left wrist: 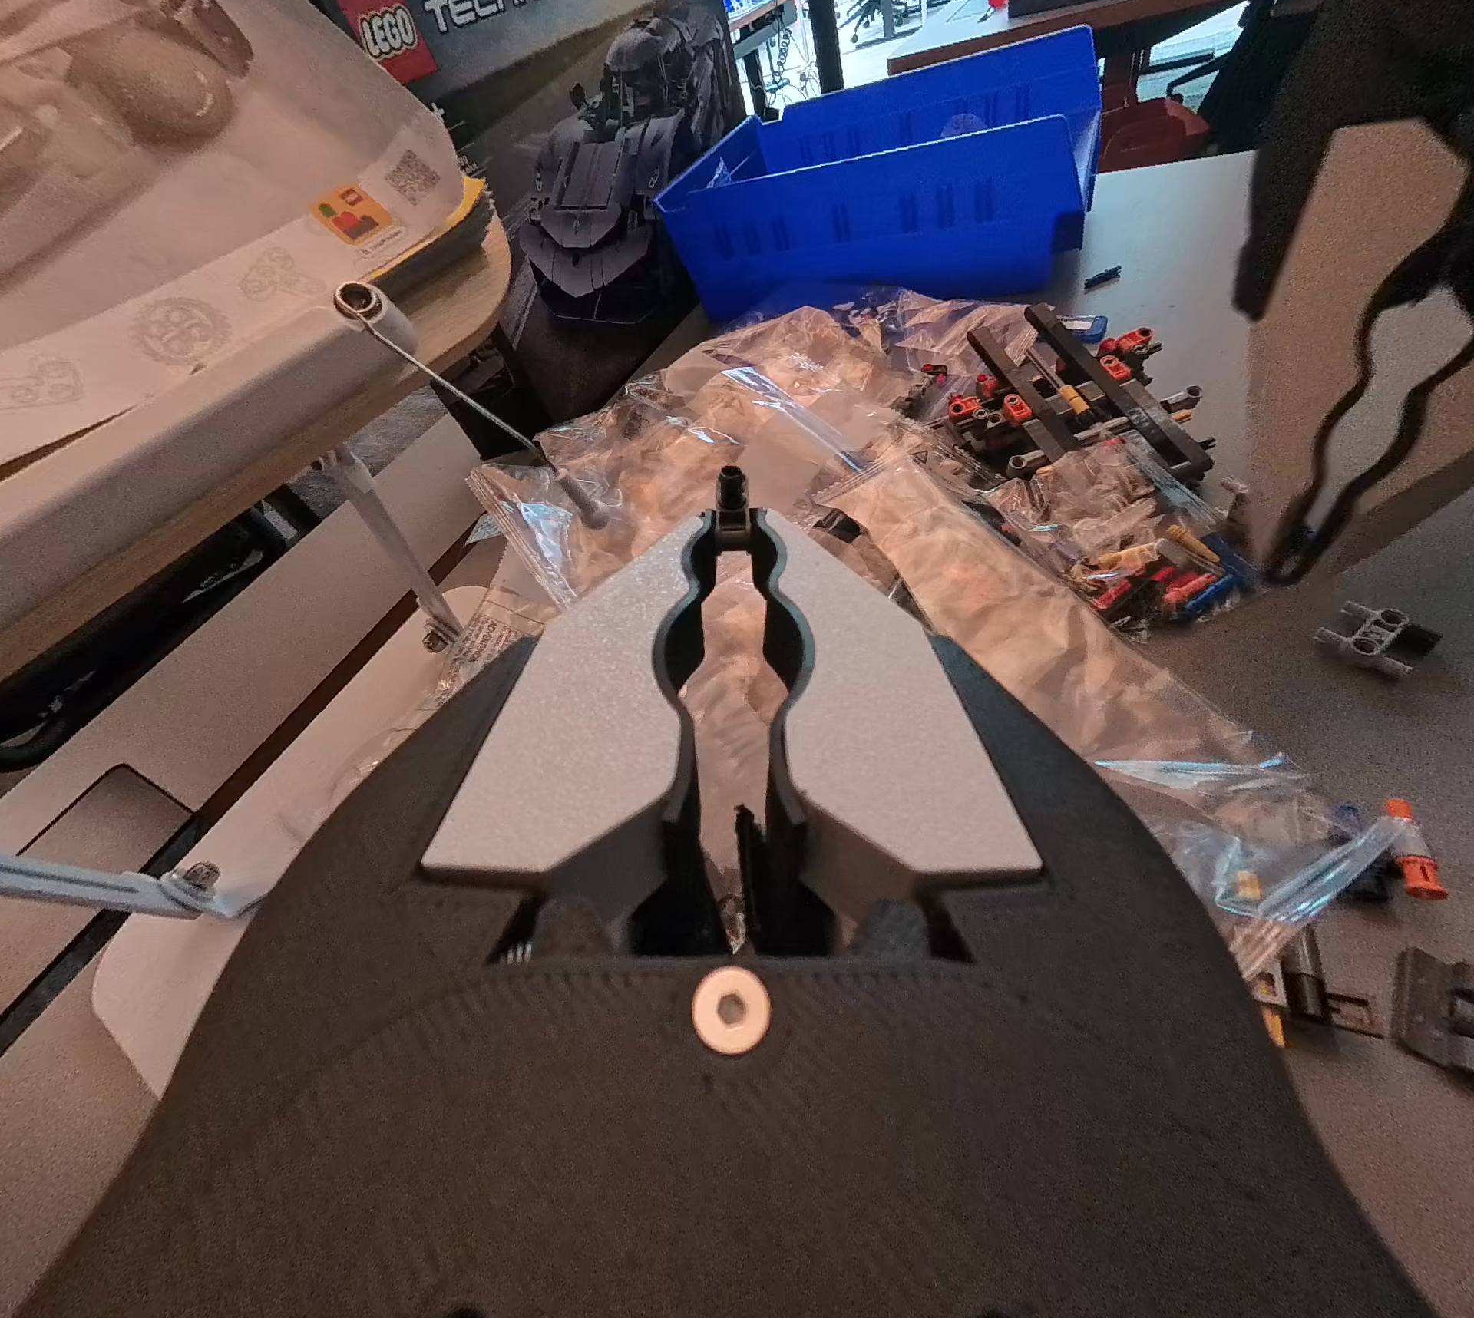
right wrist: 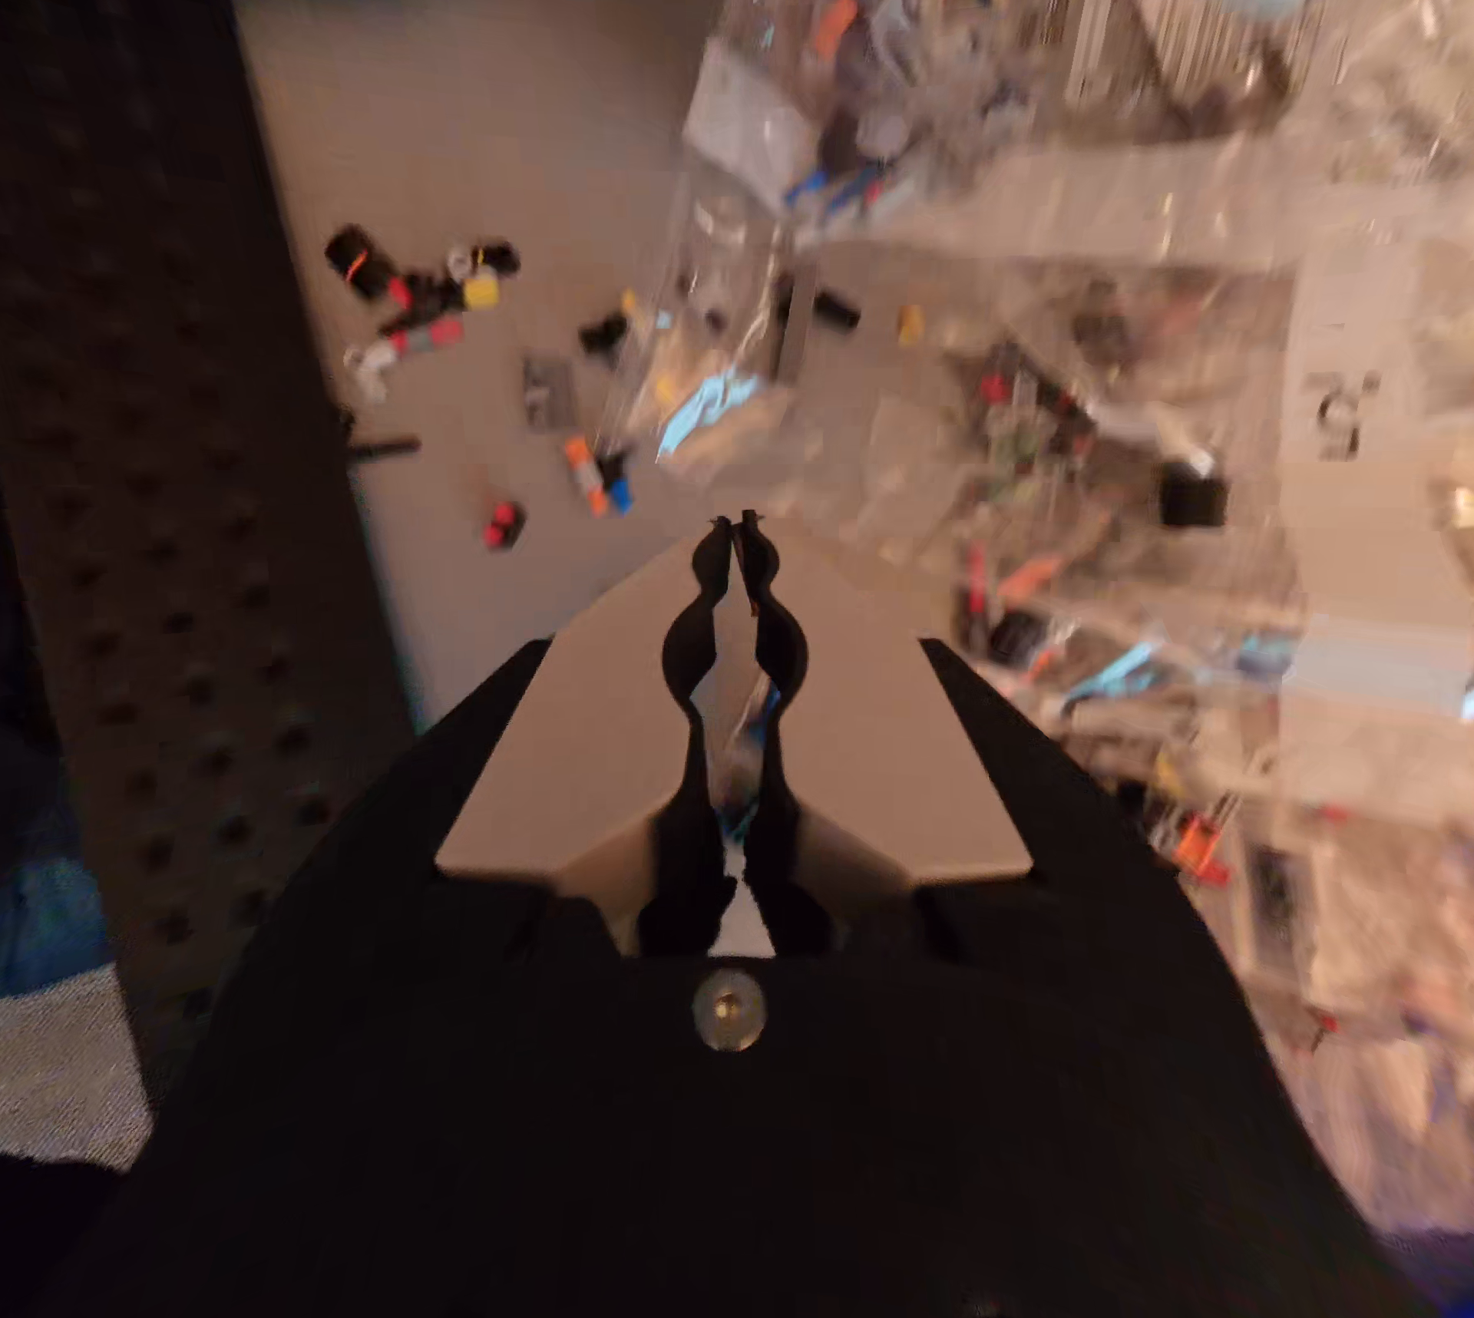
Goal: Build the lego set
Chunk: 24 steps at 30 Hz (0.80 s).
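Black pin (left wrist: pixel 728 492) pinched in left tool (left wrist: pixel 730 534); right tool (right wrist: pixel 738 522) nearly closed, empty; printed set box (left wrist: pixel 542 107) behind.

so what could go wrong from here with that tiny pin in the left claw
1. The left claw pinches the small black pin only at its very tips, so a bump could flick it into the clear parts bags below, where it would be hard to spot.
2. The right wrist view is badly blurred, so aiming the right claw may be unreliable.

The left gripper (left wrist: pixel 732 530) fingers pinch a small black pin (left wrist: pixel 730 490) above clear plastic bags (left wrist: pixel 798 418).
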### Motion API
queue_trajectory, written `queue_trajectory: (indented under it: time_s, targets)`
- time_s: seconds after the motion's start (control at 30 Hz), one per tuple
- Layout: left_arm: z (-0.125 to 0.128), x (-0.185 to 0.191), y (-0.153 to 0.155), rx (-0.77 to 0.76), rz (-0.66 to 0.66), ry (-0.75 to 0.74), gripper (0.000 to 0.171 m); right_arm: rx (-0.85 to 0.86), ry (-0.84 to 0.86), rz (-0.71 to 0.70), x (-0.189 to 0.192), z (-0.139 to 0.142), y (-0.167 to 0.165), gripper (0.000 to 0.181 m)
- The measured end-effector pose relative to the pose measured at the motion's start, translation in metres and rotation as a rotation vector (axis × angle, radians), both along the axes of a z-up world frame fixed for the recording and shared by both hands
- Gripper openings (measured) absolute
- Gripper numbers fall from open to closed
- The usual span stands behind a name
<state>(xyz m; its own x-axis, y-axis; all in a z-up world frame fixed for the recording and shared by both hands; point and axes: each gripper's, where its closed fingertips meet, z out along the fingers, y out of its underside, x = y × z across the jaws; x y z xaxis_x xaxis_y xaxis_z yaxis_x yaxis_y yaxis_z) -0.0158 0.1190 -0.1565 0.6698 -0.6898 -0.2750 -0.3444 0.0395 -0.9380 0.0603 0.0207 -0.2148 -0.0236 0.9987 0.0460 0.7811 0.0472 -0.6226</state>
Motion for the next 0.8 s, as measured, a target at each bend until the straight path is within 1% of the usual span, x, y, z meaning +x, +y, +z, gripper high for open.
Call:
queue_trajectory:
  time_s: [0.07, 0.1, 0.13, 0.2, 0.27, 0.37, 0.43, 0.53, 0.6, 0.67, 0.7, 0.8]
  targets:
    - [0.001, -0.001, 0.000, 0.001, 0.003, -0.003, 0.005, 0.050, -0.011, -0.054, -0.027, -0.002, 0.022, 0.000]
    - [0.001, -0.002, 0.000, 0.000, 0.003, -0.004, 0.005, 0.059, -0.028, -0.068, -0.039, -0.008, 0.030, 0.004]
    - [0.001, -0.002, 0.000, -0.002, 0.003, -0.004, 0.005, 0.063, -0.050, -0.066, -0.047, -0.014, 0.033, 0.012]
    - [0.001, -0.002, 0.000, -0.003, 0.002, -0.003, 0.005, 0.087, -0.069, -0.081, -0.052, -0.019, 0.040, 0.014]
    - [0.002, -0.002, 0.000, -0.002, 0.001, -0.006, 0.005, 0.074, -0.037, -0.097, -0.047, -0.012, 0.040, 0.013]
    - [0.004, -0.001, 0.000, 0.001, -0.001, -0.010, 0.005, 0.075, 0.010, -0.144, -0.024, 0.004, 0.040, 0.010]
    - [0.003, -0.001, 0.000, 0.000, 0.000, -0.010, 0.006, 0.041, 0.000, -0.122, -0.004, 0.005, 0.027, 0.011]
    - [0.002, -0.001, 0.000, -0.003, 0.000, -0.012, 0.005, -0.025, -0.118, -0.076, 0.029, -0.016, -0.001, 0.016]
    - [0.002, -0.001, 0.000, -0.004, 0.000, -0.010, 0.005, -0.013, -0.199, -0.081, 0.048, -0.032, -0.009, 0.018]
    - [0.000, 0.000, 0.000, -0.005, 0.000, -0.005, 0.006, 0.003, -0.232, -0.122, 0.064, -0.038, -0.008, 0.018]
    - [0.000, 0.000, 0.000, -0.005, 0.001, -0.002, 0.006, 0.021, -0.222, -0.155, 0.072, -0.035, -0.003, 0.018]
    - [-0.001, -0.001, 0.000, -0.008, 0.002, -0.002, 0.006, 0.071, -0.109, -0.332, 0.104, -0.011, 0.025, 0.018]
